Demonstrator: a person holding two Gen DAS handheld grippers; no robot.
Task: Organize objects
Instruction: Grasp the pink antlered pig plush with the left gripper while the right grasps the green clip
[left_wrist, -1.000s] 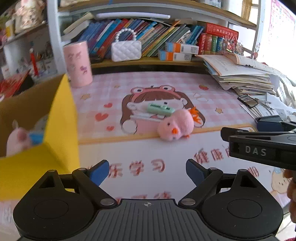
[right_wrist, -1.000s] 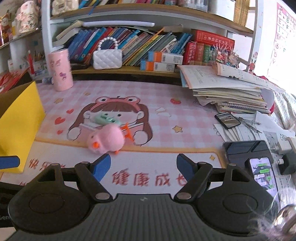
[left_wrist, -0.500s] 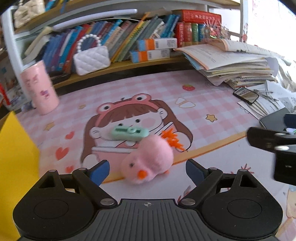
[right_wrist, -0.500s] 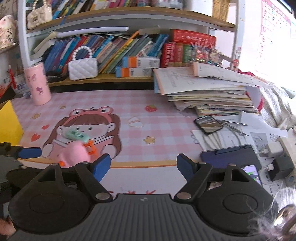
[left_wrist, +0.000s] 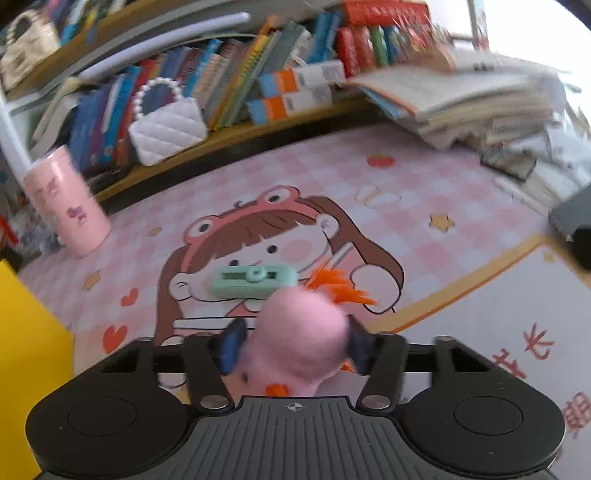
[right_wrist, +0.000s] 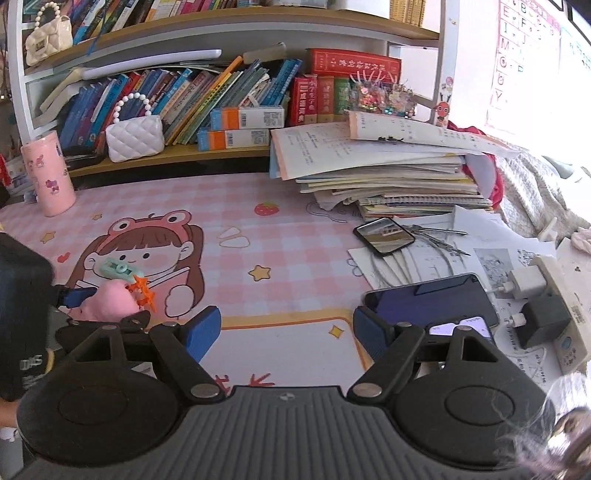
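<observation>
**Left claw pinches the pink chick; right claw hangs wide**

The left gripper (left_wrist: 293, 345) has its blue pads pressed into both sides of the pink plush chick (left_wrist: 295, 347), squeezing the soft body between them. The chick sits low on the pink desk mat (left_wrist: 406, 206), at the lower edge of the printed cartoon girl, its orange tuft (left_wrist: 338, 288) sticking up to the right. Just beyond it, touching or nearly touching the plush from this angle, lies a mint-green stapler (left_wrist: 255, 281) flat on the girl's face. Off to the left a yellow box (left_wrist: 29, 354) stands at the mat's edge, and farther back a pink cup (left_wrist: 66, 203) is upright near the shelf. A white quilted purse (left_wrist: 168, 127) rests on the low shelf in front of the row of books.

The right gripper (right_wrist: 287, 334) is spread wide with nothing between its fingers, hovering over the white front strip of the mat. From its camera the left gripper (right_wrist: 107, 299) shows at the far left, closed around the chick (right_wrist: 110, 301), the stapler (right_wrist: 118, 268) just behind. To the right a dark tablet (right_wrist: 428, 301) and a phone (right_wrist: 384, 235) lie on loose papers, beside a tall stack of workbooks (right_wrist: 388, 173).
</observation>
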